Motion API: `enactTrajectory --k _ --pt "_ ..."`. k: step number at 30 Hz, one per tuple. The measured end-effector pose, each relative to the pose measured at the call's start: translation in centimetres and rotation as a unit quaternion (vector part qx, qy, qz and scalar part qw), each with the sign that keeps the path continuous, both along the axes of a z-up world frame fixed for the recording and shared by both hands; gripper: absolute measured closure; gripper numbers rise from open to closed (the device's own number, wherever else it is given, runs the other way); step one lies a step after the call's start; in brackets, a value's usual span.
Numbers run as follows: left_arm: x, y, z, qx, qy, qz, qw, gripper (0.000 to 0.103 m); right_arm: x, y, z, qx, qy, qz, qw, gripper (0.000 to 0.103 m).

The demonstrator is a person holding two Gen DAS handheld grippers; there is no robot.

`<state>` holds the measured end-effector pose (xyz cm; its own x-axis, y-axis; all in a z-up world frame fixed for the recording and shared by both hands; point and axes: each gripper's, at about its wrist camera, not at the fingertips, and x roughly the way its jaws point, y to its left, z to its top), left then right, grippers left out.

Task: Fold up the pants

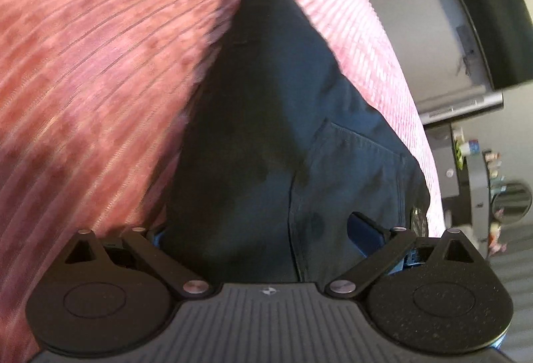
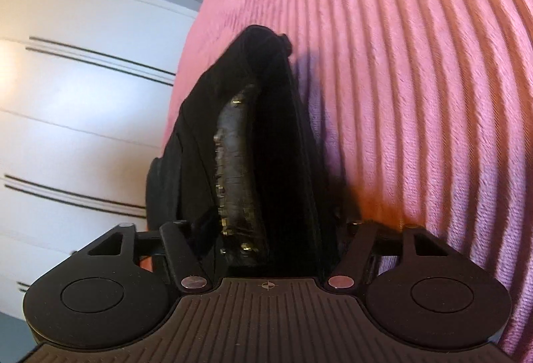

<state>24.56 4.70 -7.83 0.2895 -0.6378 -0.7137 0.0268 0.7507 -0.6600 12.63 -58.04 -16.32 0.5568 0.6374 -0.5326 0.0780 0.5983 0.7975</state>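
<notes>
Dark pants point(image 1: 266, 116) stretch forward from my left gripper point(image 1: 260, 229) to a pointed tip over a pink ribbed bed cover point(image 1: 100, 69). The cloth fills the gap between its blue fingers point(image 1: 364, 234), which press into it from both sides. In the right wrist view the pants point(image 2: 279, 136) rise as a ridge from my right gripper point(image 2: 266, 229), and a glossy studded strip point(image 2: 233, 169) shows in the fold. The bundle sits between the right jaws and hides the fingers, so the grip is unclear.
The pink cover point(image 2: 416, 96) fills most of both views. White drawer fronts point(image 2: 83, 96) stand left of the bed in the right wrist view. In the left wrist view a dark screen point(image 1: 493, 19) and a cluttered shelf point(image 1: 476, 163) stand to the right.
</notes>
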Motion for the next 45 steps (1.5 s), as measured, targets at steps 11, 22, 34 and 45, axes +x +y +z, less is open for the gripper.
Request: enactTrajectory --k 11,22,34,45 --pt "-1.5 -0.5 2.2 -0.052 -0.060 0.008 0.9968 0.004 -1.2 4.5 7.0 -0.116 -0.091 0.010 0.989 0.064" --pt "-2.0 0.5 3.2 -0.055 -0.069 0.020 0.9959 0.016 -0.3 7.9 10.3 -0.179 -0.113 0.023 0.977 0.069" --pt "-1.8 2.0 2.2 -0.051 -0.049 0.026 0.9972 0.042 0.8 9.0 10.3 -0.186 -0.108 0.022 0.976 0.069" --pt "-2.2 3.5 1.3 -0.076 -0.042 0.037 0.9956 0.057 -0.4 9.5 11.0 -0.195 -0.122 0.020 0.973 0.069"
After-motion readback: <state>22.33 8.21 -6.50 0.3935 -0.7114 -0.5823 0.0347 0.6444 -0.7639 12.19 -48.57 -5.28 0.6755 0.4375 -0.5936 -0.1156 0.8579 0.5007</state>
